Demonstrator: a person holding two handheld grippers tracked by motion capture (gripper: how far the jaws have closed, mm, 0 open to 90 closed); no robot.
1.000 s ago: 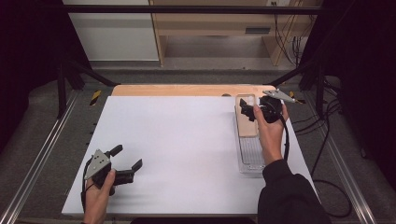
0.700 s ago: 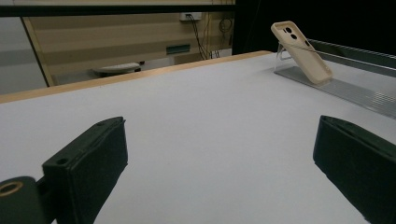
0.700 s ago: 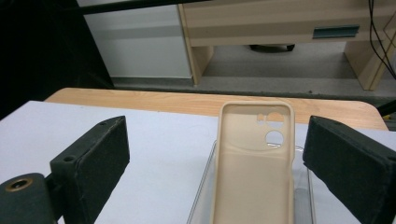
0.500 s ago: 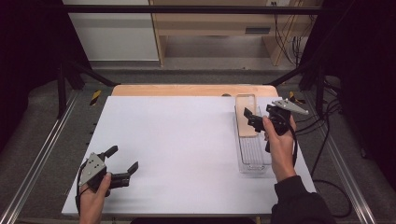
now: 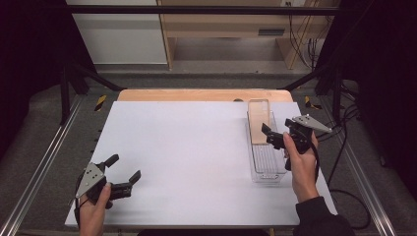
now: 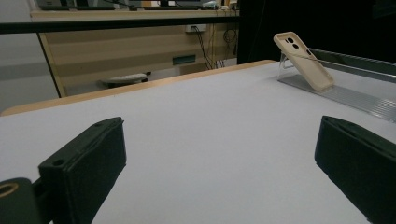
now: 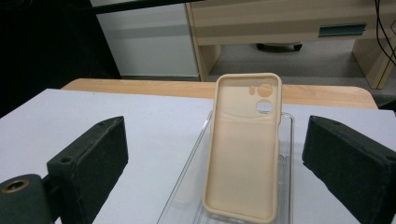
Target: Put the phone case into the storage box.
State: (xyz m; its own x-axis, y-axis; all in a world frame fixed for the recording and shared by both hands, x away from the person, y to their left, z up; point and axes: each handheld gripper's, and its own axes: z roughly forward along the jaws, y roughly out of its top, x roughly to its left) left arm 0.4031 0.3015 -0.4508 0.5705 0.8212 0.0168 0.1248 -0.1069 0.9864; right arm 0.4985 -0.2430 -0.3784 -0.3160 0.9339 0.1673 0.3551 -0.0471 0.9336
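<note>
Our right gripper (image 5: 273, 135) has its jaws spread wide and empty, hovering over the clear tray (image 5: 268, 169) at the bench's (image 5: 187, 142) right edge. The beige phone case (image 7: 245, 149) leans tilted in the tray's far end, just beyond those jaws, untouched. Our left gripper (image 5: 123, 172) sits at the near left corner, jaws wide, holding nothing. Between the two the white bench lies open.
</note>
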